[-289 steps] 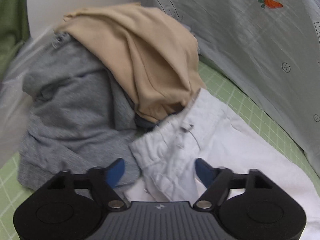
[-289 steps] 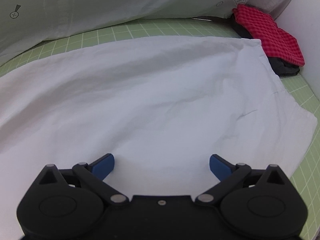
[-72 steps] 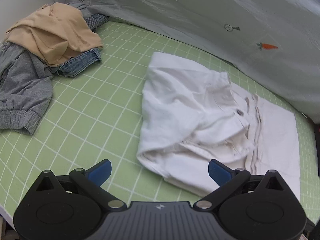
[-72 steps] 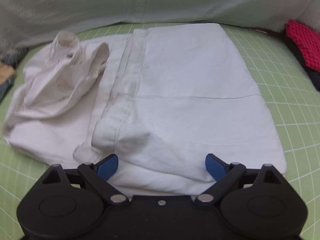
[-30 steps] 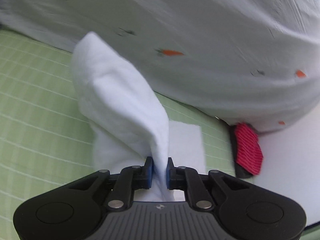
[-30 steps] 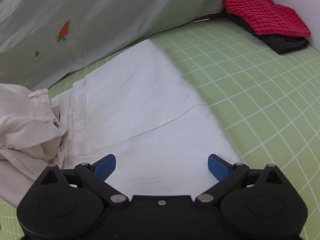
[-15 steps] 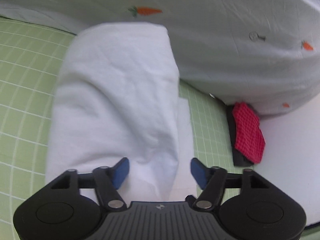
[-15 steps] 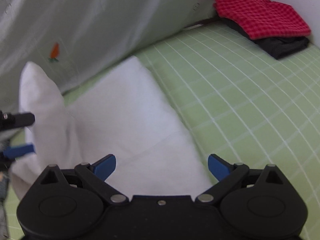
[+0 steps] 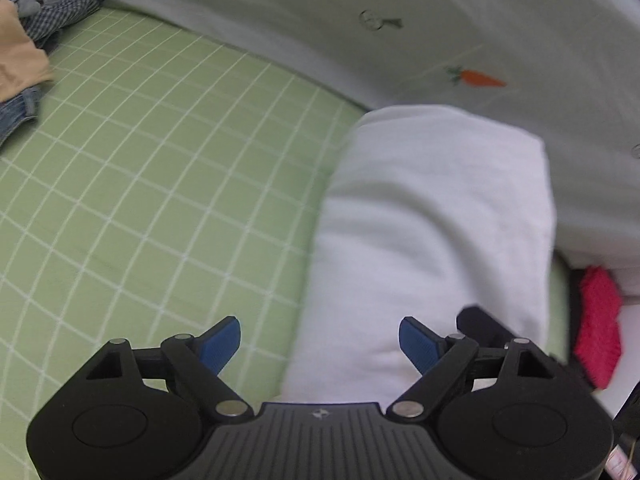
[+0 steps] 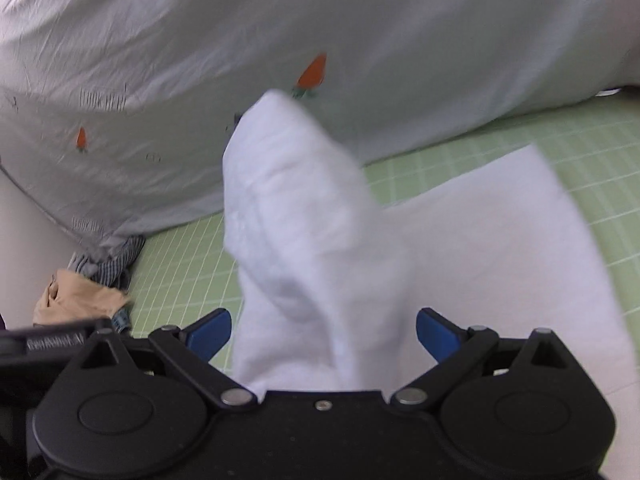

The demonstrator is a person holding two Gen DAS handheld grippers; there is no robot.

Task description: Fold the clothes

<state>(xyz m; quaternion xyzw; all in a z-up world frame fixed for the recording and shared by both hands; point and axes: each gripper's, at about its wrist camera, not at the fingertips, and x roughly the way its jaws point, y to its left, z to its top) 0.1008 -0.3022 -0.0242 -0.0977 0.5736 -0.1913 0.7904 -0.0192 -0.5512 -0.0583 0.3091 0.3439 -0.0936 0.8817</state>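
Folding white garment (image 9: 432, 216) | lain ahead-right of left gripper (image 9: 320, 344), long axis forward | right gripper (image 10: 323, 331) nearer, straddling raised fold | both fingers spread, nothing held

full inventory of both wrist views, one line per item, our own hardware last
white garment: 1, white, on the mat in front of both grippers, one part raised into a hump, the rest lying flat
grid mat: 1, light green with white lines, under everything
carrot-print sheet: 1, pale grey-green with orange carrots, bunched along the far edge of the mat
unfolded pile: 1 heap, tan piece on top, checked and denim pieces beside it, at the left end of the mat
red checked cloth: 1, red, on a dark item, at the right end of the mat; blurred
left gripper: 1, black with blue pads, jaws open, at the garment's left edge
right gripper: 1, black with blue pads, jaws open, the garment's hump between them
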